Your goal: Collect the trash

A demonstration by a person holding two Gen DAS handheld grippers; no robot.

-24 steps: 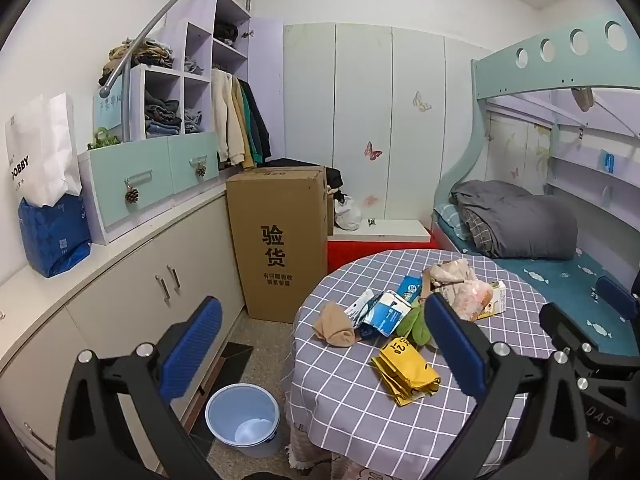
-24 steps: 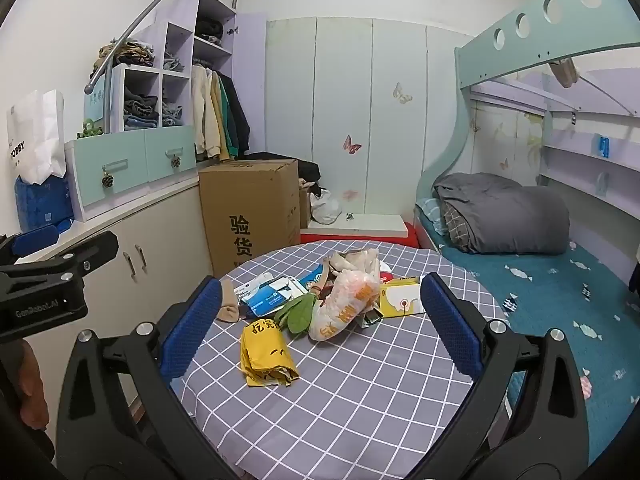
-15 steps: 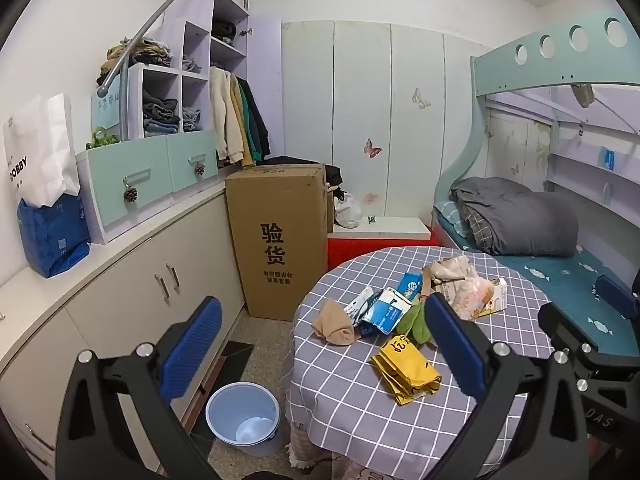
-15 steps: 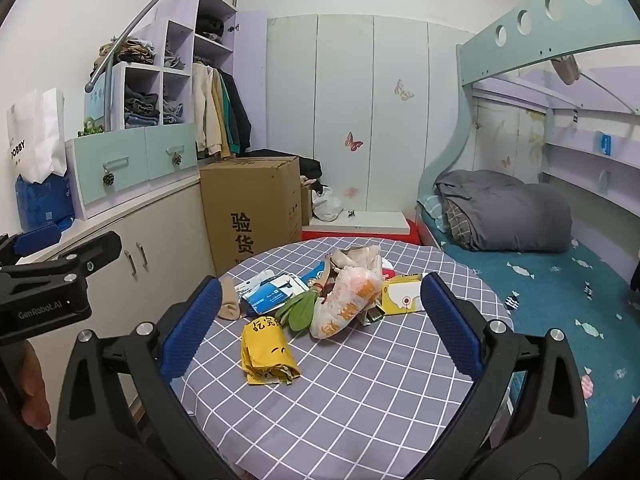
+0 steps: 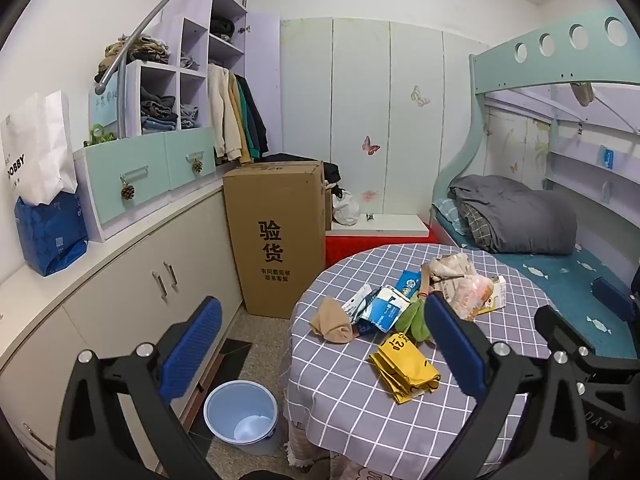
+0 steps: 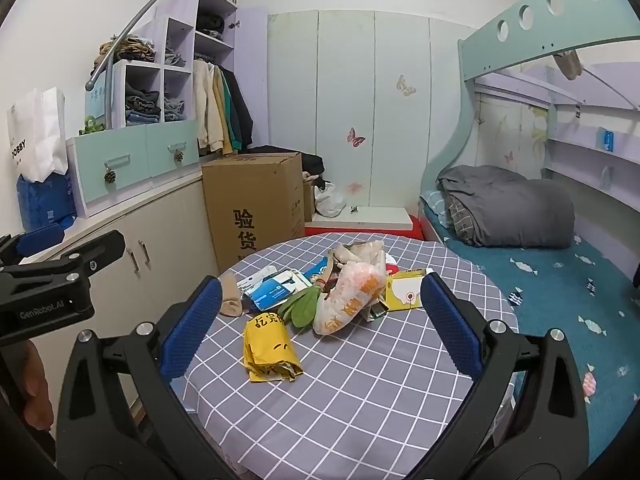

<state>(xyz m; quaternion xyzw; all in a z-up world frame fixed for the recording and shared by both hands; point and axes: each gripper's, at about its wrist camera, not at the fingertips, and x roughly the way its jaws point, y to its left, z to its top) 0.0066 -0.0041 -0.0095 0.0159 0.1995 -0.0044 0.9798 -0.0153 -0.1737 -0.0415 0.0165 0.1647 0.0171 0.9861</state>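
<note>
Lying ahead of right tool (image 6: 318,318), yellow wrapper (image 6: 270,350)

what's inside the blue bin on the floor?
The blue bin looks nearly empty: pale bottom with a whitish patch, maybe a liner or scrap. Its near inner wall is hidden by the rim.

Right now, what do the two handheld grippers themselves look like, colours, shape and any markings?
Both match: the left gripper and right gripper have black, Y-shaped forked frames with cut-out openings and silver screw heads, their jaws lined with ribbed blue pads. In the right wrist view, the left gripper's black body reads "GenRobot.AI" in pale lettering. No cables or sleeves are visible.
</note>
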